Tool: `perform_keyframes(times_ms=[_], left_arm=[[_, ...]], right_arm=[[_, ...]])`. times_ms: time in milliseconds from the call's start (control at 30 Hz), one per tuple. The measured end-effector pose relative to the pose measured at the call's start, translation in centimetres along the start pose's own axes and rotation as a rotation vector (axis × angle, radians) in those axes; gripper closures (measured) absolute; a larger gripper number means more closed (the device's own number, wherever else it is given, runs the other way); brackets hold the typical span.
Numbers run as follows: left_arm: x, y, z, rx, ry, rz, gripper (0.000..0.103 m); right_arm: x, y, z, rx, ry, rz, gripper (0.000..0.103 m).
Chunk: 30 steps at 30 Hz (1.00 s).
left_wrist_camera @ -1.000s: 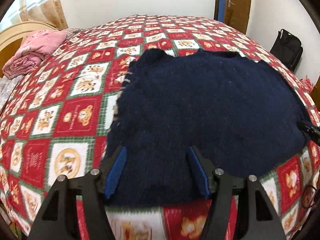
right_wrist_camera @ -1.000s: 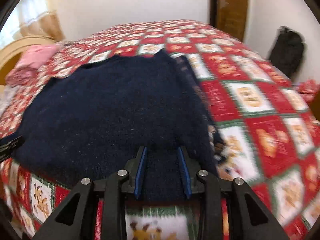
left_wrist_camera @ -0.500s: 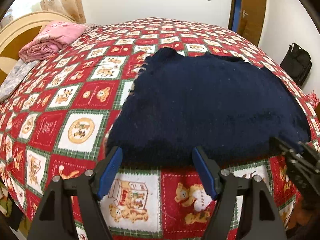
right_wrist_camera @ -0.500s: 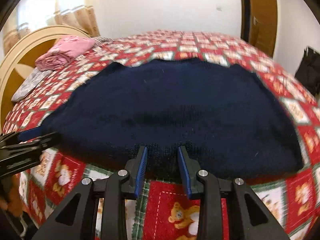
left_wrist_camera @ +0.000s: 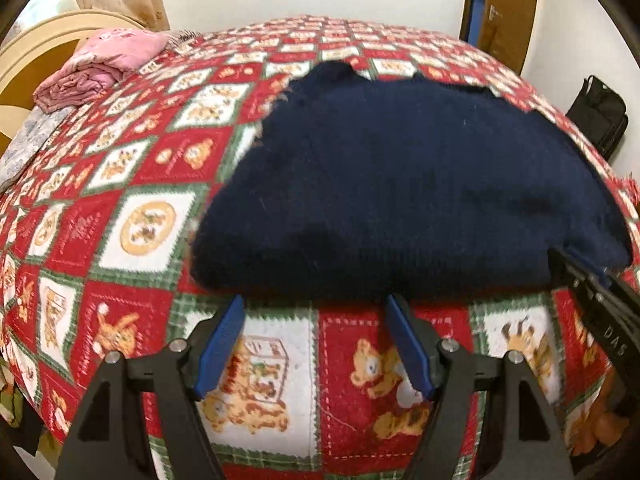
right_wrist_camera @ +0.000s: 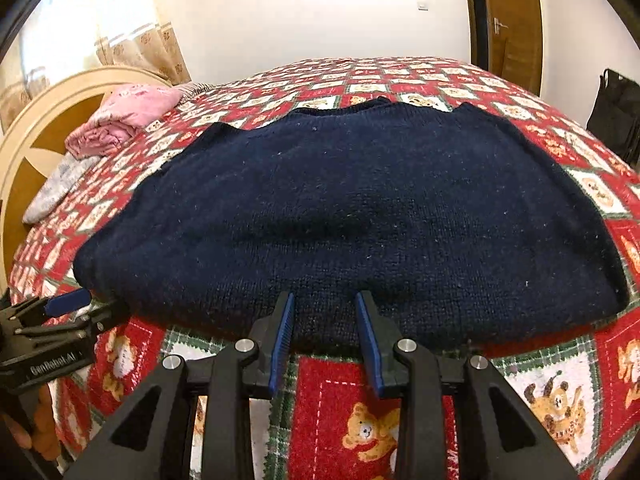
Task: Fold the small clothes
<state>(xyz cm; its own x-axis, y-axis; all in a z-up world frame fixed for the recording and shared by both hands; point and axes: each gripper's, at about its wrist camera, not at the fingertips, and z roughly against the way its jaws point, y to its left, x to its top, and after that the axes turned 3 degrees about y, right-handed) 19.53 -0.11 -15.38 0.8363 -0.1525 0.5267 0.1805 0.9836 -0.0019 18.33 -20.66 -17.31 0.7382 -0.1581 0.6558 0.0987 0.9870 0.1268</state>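
Note:
A dark navy knitted sweater (left_wrist_camera: pixel 404 184) lies spread flat on the bed, also in the right wrist view (right_wrist_camera: pixel 352 216). My left gripper (left_wrist_camera: pixel 316 304) is open and empty, its blue pads just short of the sweater's near hem. My right gripper (right_wrist_camera: pixel 324 300) is partly open, its tips over the near hem, gripping nothing. The right gripper shows at the right edge of the left wrist view (left_wrist_camera: pixel 592 292). The left gripper shows at the lower left of the right wrist view (right_wrist_camera: pixel 60 312), by the sweater's corner.
The bed has a red, white and green teddy-bear quilt (left_wrist_camera: pixel 136 232). Folded pink clothes (right_wrist_camera: pixel 128 112) lie by the cream headboard (right_wrist_camera: pixel 44 120). A black bag (left_wrist_camera: pixel 600 116) stands on the floor at right, near a wooden door (right_wrist_camera: pixel 508 20).
Both grippers have drawn back from over the sweater to its near hem. The right gripper has swung left to face the middle of the sweater and has opened slightly.

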Motion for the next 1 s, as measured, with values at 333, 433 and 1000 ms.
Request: perform_keyframes(times_ms=[333, 433, 1000], left_arm=[[-0.8, 1.2, -0.5, 0.012, -0.03, 0.06, 0.002], [-1.0, 1.2, -0.6, 0.022, -0.043, 0.067, 0.0], [-0.6, 2.8, 2.2, -0.086, -0.076, 0.067, 0.001]], right_arm=[[-0.2, -0.6, 0.1, 0.027, 0.003, 0.007, 0.069], [-0.3, -0.7, 0.0, 0.032, -0.004, 0.002, 0.068], [0.5, -0.5, -0.1, 0.018, 0.068, -0.03, 0.067]])
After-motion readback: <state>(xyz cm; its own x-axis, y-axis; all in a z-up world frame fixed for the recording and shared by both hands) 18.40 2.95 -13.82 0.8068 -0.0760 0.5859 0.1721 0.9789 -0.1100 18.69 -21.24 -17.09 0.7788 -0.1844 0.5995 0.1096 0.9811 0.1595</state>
